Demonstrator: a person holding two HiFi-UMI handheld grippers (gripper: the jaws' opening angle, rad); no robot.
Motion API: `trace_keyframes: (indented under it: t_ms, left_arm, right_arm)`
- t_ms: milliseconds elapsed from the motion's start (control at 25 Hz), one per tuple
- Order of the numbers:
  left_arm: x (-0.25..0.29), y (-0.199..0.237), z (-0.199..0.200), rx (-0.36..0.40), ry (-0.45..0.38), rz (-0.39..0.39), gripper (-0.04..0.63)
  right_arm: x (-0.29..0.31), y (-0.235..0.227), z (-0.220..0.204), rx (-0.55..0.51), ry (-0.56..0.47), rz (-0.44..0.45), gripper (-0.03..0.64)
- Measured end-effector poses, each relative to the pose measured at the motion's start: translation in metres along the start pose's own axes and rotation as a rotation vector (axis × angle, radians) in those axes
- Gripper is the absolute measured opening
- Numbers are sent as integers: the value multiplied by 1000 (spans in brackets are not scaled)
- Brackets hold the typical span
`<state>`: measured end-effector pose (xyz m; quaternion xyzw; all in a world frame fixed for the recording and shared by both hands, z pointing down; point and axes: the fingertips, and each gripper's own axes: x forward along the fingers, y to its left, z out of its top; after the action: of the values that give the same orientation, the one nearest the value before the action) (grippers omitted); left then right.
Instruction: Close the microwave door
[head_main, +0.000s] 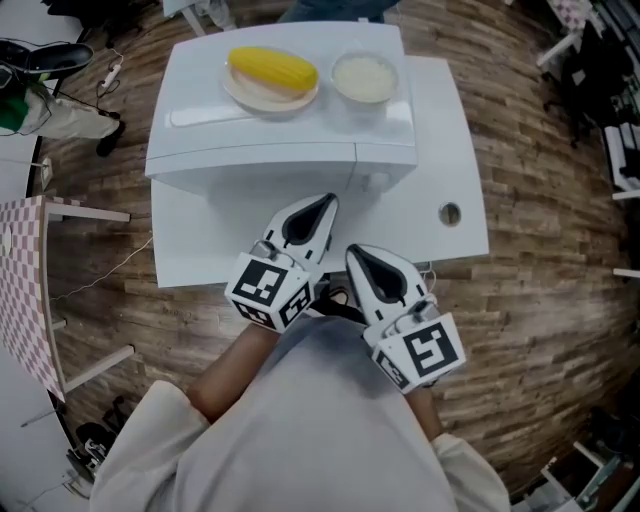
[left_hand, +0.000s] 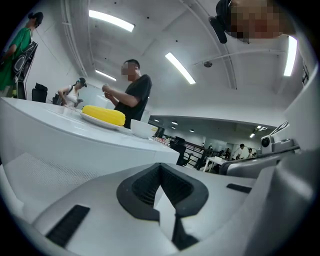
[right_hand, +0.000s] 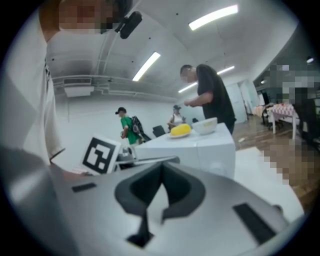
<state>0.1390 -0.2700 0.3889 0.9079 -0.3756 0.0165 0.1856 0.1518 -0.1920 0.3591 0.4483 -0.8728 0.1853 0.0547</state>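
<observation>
A white microwave stands on a white table. A plate with yellow corn and a bowl rest on its top. Its door looks flush with the front. Both grippers hover over the table's near edge, close to my body and apart from the microwave. My left gripper is shut on nothing, and so is my right gripper. In the left gripper view the jaws meet below the microwave. In the right gripper view the jaws point toward the microwave.
A person in black stands behind the microwave. The table has a round cable hole at the right. A checkered table stands to the left on the wooden floor. Other people and desks are far back.
</observation>
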Motion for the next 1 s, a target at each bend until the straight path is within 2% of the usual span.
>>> trace_keyframes:
  t_ms: [440, 560, 1000]
  left_arm:
    - [-36, -36, -1, -4, -24, -29, 18]
    - [-45, -44, -3, -5, -30, -37, 18]
    - [-63, -59, -15, -30, -20, -59, 18]
  right_arm:
    - [-36, 7, 4, -5, -69, -52, 23]
    - [-47, 9, 3, -37, -73, -61, 23]
    - [-79, 13, 3, -10, -114, -34, 23]
